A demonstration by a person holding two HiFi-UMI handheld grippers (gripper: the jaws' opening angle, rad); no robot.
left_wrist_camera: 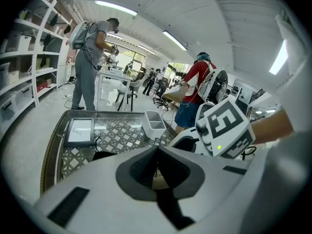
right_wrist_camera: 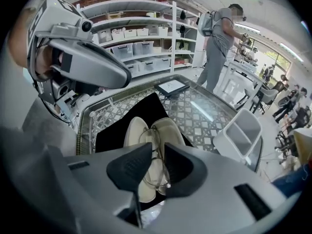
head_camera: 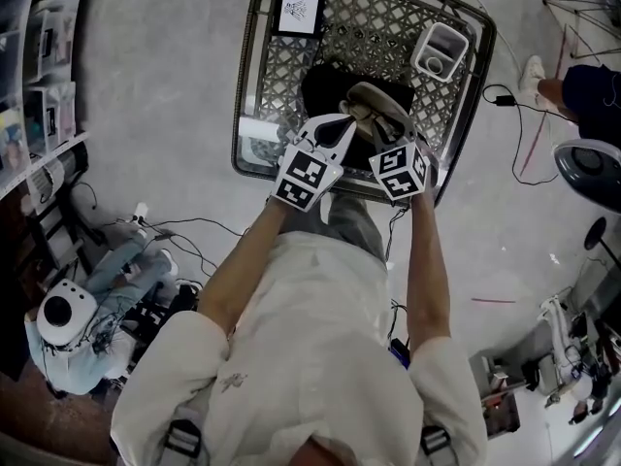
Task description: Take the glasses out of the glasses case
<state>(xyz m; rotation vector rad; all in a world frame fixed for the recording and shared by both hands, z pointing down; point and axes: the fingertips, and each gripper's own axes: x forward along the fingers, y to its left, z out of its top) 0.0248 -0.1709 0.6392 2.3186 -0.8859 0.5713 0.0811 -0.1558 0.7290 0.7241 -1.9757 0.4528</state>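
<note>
While the glasses [right_wrist_camera: 151,136] lie lengthwise in the case [right_wrist_camera: 170,128] just beyond the part-spread jaws of the right gripper [right_wrist_camera: 156,149], the left gripper [left_wrist_camera: 156,150] has its jaws pressed together.

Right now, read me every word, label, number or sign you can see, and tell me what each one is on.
Nothing is legible.
Black-framed white card: dark print, too blurred to read.
White marker cubes: black square code patterns, no letters or numbers.
Pale storage boxes on the white shelves: any labels too small to read.
</note>
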